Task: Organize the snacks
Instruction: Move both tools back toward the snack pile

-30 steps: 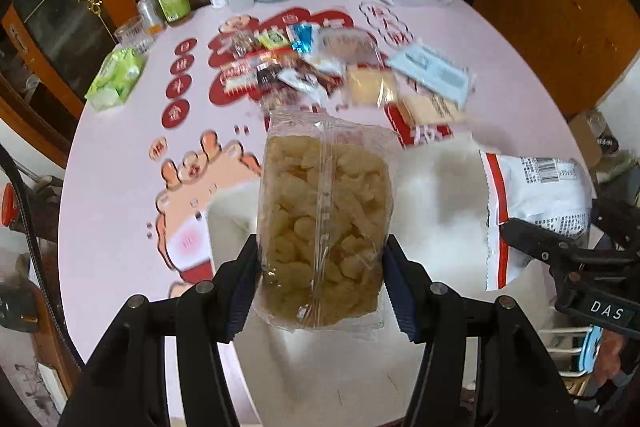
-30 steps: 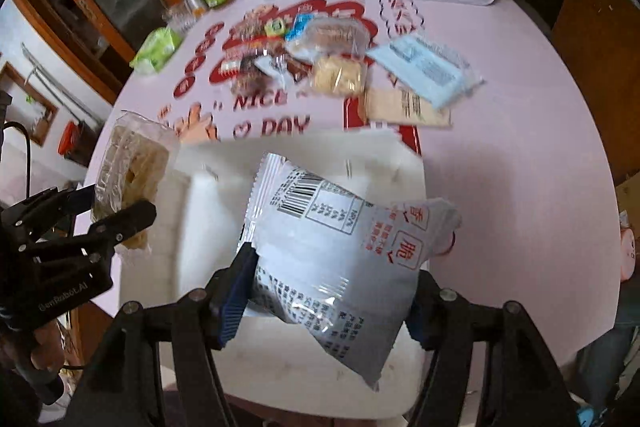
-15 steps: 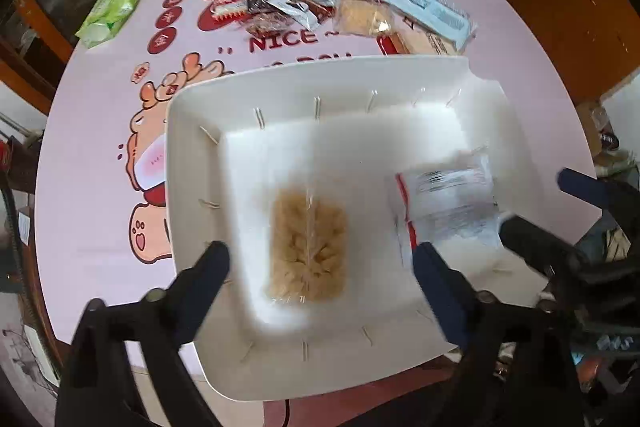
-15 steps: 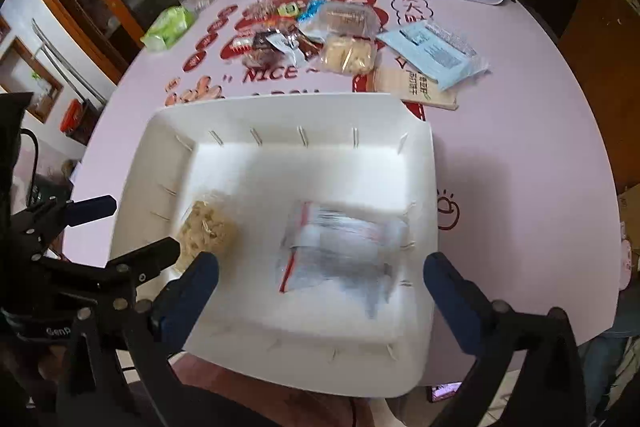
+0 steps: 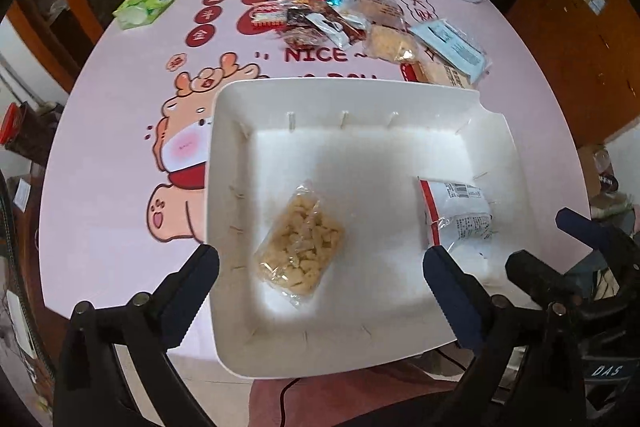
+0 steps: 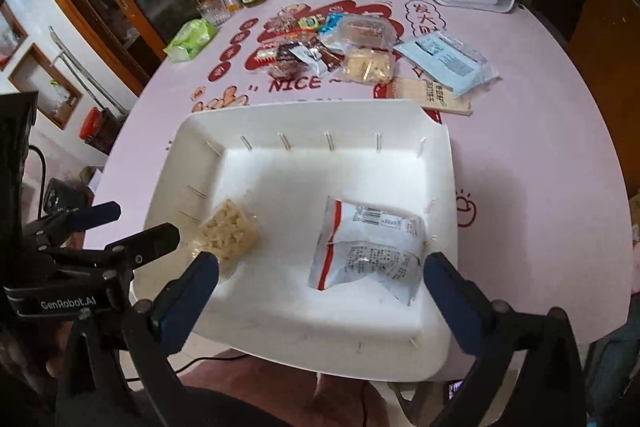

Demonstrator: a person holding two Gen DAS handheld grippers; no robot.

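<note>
The pink tablecloth [image 5: 100, 155] carries the word "NICE" in dark red capitals, opened by quote marks and followed by a wavy dash, beside a cartoon deer; under it only the tops of more red letters show above the white tray [image 5: 224, 211]. Red discs and cloud shapes on the cloth hold Chinese characters too small to read. The left gripper [image 6: 96, 227] bears "GenRobot.AI" in white on its black body. The right gripper [image 5: 560, 239] bears "DAS" in white. The white snack bag [image 6: 368, 251] shows a barcode and fine print that is not legible.
</note>
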